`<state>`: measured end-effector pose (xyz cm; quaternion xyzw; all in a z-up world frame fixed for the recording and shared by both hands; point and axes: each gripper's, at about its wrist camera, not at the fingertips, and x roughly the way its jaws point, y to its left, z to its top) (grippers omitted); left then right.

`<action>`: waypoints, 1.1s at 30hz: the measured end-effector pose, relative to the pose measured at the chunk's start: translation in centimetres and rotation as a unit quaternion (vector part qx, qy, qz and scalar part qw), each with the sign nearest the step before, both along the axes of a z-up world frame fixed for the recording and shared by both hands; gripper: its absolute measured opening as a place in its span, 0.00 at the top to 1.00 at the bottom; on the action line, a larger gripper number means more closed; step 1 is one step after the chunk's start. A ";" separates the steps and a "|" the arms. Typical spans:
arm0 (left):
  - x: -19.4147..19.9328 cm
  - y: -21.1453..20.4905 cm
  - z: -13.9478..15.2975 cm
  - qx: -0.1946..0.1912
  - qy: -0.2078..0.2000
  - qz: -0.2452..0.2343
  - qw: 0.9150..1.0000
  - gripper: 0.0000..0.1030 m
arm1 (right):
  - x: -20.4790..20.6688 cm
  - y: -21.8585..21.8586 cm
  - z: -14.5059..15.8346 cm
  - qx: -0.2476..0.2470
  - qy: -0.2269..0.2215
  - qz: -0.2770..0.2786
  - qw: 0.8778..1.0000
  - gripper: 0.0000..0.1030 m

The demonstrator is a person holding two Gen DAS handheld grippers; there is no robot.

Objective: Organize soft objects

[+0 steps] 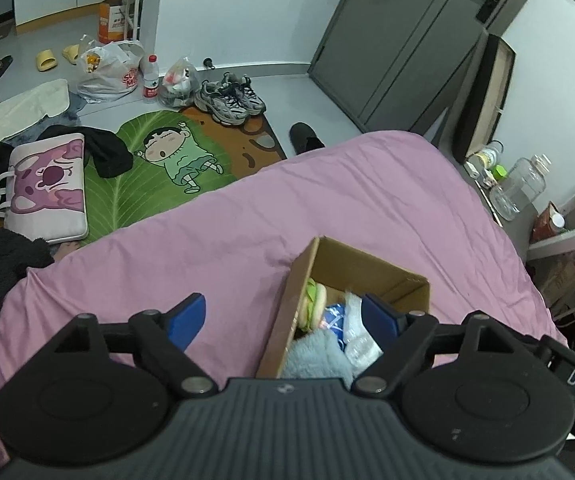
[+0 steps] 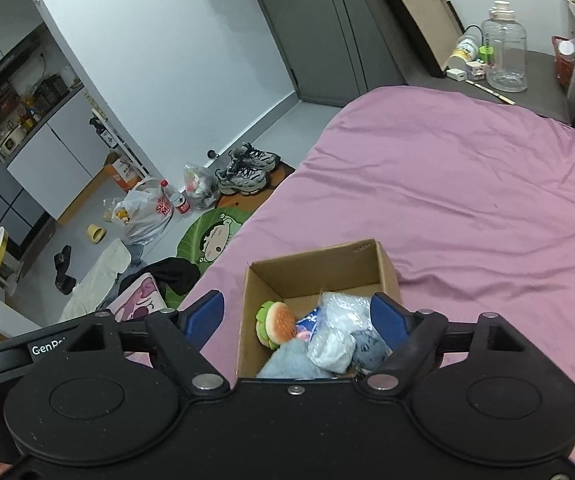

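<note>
Both sets of jaws stand spread with nothing between the pads: our left gripper hangs over the box's left wall, and our right gripper hangs over the box's near half. The box sits on the pink bedspread, near us, its open top up and its long axis running from near to far, tilted a little to the right in the left view. Going left to right inside it, we see a burger plush standing on edge against the left wall, a pale blue fluffy piece at the near edge, a blue printed packet, and a clear crinkled bag beside a grey-blue plush at the right. The far half of the box looks bare. From here, we judge the risk to be the soft heap at the near end springing up and spilling over the near wall, or a finger catching the thin cardboard and tipping the light box on the soft bedding.
</note>
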<state>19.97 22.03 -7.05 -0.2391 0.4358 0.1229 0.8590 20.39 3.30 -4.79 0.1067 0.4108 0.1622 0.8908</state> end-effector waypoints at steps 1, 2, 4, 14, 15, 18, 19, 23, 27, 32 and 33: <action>-0.2 -0.2 0.2 0.002 -0.001 -0.003 1.000 0.17 | -0.3 -0.3 0.1 0.001 -0.001 -0.002 1.000 0.21; -0.5 -0.5 0.4 0.006 -0.002 -0.006 1.000 0.15 | -0.7 -0.7 0.3 0.002 -0.004 -0.004 1.000 0.20; -1.0 -1.1 1.0 0.012 -0.005 -0.012 1.000 0.11 | -1.4 -1.5 0.8 0.003 -0.008 -0.007 1.000 0.18; -3.3 -4.0 2.8 0.020 -0.020 -0.031 0.999 0.08 | -5.1 -5.6 3.7 0.001 -0.042 -0.021 0.999 0.05; -3.6 -4.4 3.1 0.020 -0.023 -0.033 0.999 0.06 | -5.4 -6.0 4.1 0.001 -0.046 -0.022 0.999 0.04; -4.5 -5.5 4.1 0.024 -0.037 -0.039 0.998 0.04 | -6.5 -7.1 4.8 0.005 -0.056 -0.026 0.998 0.00; -4.8 -5.9 4.3 0.026 -0.039 -0.040 0.998 0.03 | -6.9 -7.4 5.0 0.006 -0.058 -0.026 0.998 0.00; -6.1 -7.3 5.3 0.033 -0.053 -0.044 0.997 0.00 | -8.4 -9.0 5.8 0.013 -0.069 -0.025 0.997 0.00; -7.3 -8.9 5.9 0.040 -0.062 -0.045 0.996 0.00 | -10.0 -10.6 6.6 0.015 -0.077 -0.022 0.997 0.00; -8.9 -10.8 6.5 0.047 -0.069 -0.056 0.995 0.00 | -11.8 -13.1 7.4 0.017 -0.084 -0.026 0.996 0.00; -9.2 -11.3 6.7 0.048 -0.070 -0.059 0.995 0.00 | -12.0 -13.5 7.6 0.017 -0.085 -0.027 0.996 0.00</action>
